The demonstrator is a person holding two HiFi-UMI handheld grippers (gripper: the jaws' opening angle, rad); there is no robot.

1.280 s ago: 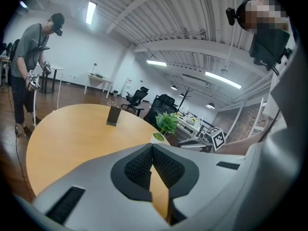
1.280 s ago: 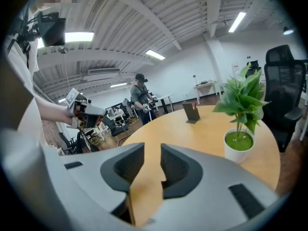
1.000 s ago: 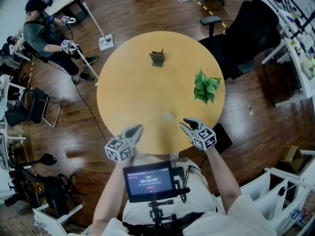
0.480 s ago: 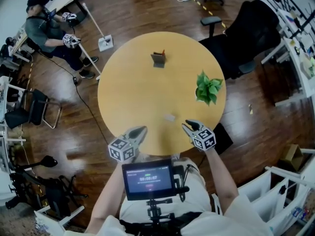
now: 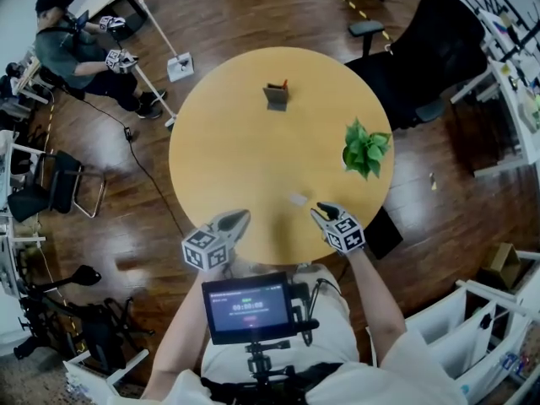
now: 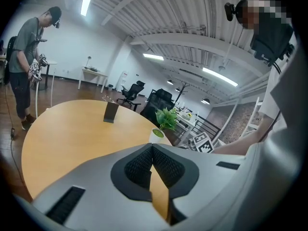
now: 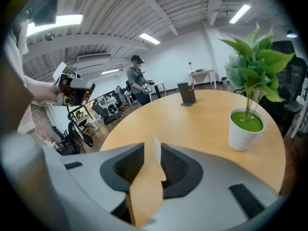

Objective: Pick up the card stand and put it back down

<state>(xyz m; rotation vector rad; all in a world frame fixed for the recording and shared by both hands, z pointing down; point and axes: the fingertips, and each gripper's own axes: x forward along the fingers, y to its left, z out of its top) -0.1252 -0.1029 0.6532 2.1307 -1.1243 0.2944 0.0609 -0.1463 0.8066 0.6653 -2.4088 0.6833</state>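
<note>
Card stand (image 5: 275,96) sits upright on the far side of the round worktop (image 5: 228,142), well apart from both our grippers. We hold the left gripper (image 5: 238,218) over the near edge with its jaw tips pressed together on nothing. Our right gripper (image 5: 319,213) hovers near the same edge with its jaws apart. A small white piece (image 5: 297,199) on the worktop just ahead of it shows through the gap. A potted plant (image 5: 365,148) stands to the right, near the rim. Another person (image 5: 72,49) stands off beyond the worktop.
</note>
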